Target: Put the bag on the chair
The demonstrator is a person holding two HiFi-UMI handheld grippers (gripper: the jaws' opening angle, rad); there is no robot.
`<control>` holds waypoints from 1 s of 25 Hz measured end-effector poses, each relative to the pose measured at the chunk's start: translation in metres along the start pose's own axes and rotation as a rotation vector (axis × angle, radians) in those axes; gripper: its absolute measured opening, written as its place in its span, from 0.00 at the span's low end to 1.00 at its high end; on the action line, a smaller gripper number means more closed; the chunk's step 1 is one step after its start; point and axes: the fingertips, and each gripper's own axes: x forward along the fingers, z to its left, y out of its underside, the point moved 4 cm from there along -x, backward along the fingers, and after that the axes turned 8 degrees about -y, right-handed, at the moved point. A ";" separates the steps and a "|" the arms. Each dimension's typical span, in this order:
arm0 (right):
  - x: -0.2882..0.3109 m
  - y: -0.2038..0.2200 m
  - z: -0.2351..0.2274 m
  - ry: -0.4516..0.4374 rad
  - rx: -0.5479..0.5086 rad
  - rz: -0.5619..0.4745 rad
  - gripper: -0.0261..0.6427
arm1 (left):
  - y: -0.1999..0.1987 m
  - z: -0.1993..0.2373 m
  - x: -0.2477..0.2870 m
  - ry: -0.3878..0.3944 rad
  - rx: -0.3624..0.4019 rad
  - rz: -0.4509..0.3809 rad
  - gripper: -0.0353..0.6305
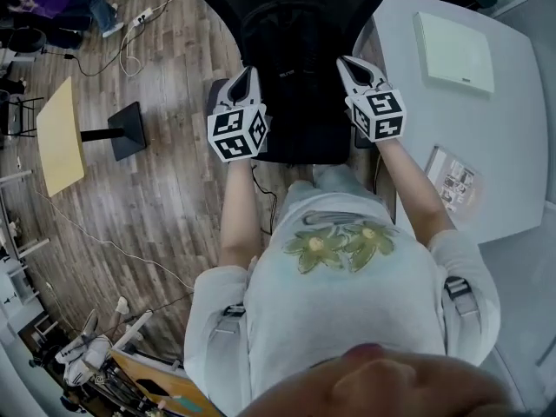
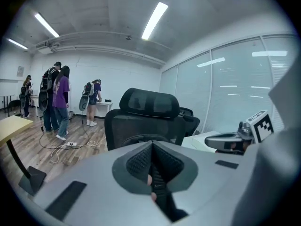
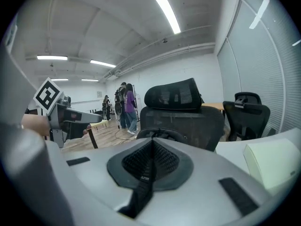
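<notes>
Wood floor (image 1: 165,189) | bag (image 3: 162,133) over chair (image 1: 291,7) seat | left gripper (image 1: 246,75), right gripper (image 1: 350,63) each clamped on a strap (image 2: 157,185), so bag likely hangs level for set-down

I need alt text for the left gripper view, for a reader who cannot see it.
The left gripper grips a black strap, close in front of a black office chair. At right, the right gripper hovers beside a white table; far left, several people stand on a wooden floor.
</notes>
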 end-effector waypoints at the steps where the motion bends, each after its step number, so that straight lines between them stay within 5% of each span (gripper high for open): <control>1: -0.006 0.002 0.009 -0.005 0.014 -0.001 0.06 | 0.000 -0.004 -0.011 0.016 -0.006 -0.007 0.08; 5: -0.031 0.009 0.042 -0.032 0.078 0.016 0.05 | 0.004 -0.014 -0.048 0.040 -0.014 -0.015 0.08; 25: -0.124 0.038 0.136 -0.036 0.019 0.029 0.05 | 0.063 -0.051 -0.153 0.144 0.037 0.045 0.08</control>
